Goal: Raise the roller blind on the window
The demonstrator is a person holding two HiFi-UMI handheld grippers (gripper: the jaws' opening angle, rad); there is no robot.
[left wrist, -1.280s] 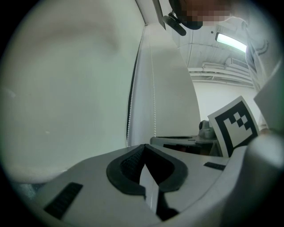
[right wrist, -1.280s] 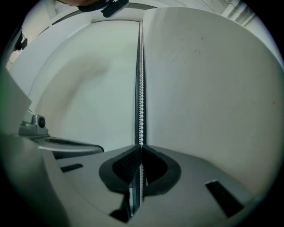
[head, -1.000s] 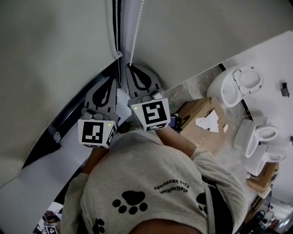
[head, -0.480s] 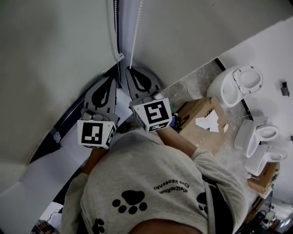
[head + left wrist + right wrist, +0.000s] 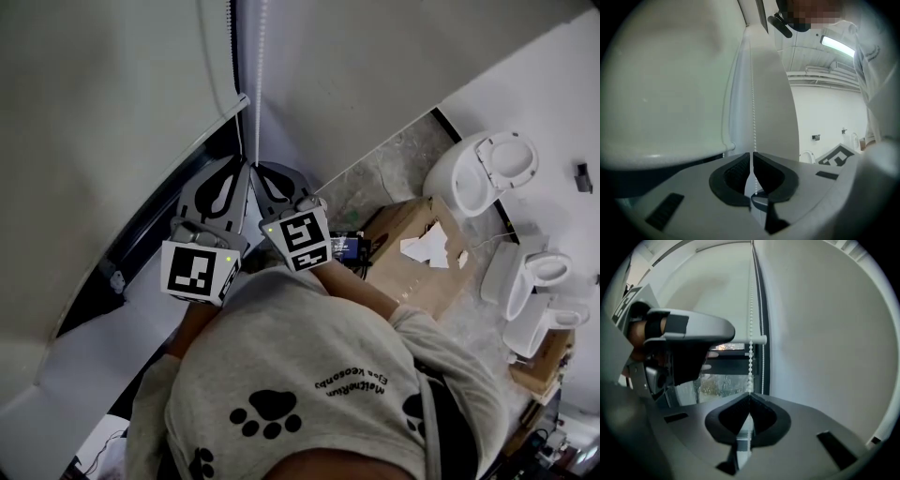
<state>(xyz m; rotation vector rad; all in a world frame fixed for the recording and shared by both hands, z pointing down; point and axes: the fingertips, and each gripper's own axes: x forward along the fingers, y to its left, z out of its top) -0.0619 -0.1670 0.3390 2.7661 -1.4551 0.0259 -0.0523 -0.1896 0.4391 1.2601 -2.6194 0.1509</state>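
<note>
The pale roller blind (image 5: 103,103) hangs at the left, and its bottom bar (image 5: 740,340) crosses the window glass (image 5: 719,380). A white bead chain (image 5: 258,75) drops beside the blind's edge. My right gripper (image 5: 258,172) is shut on that bead chain (image 5: 750,348), which runs down into its closed jaws (image 5: 749,393). My left gripper (image 5: 239,167) sits just left of it, at about the same height. Its pads pinch the other strand of the bead chain (image 5: 752,93) at the tips (image 5: 751,154). In the right gripper view, the left gripper (image 5: 684,333) shows close by.
A dark window frame (image 5: 141,244) runs below the blind. On the floor to the right lie a cardboard box (image 5: 412,248) and white toilets (image 5: 483,173) (image 5: 534,272). The person's grey paw-print shirt (image 5: 300,394) fills the foreground.
My right gripper has come down along the chain, still shut on it, and now sits level with the left gripper. The left gripper has hardly moved.
</note>
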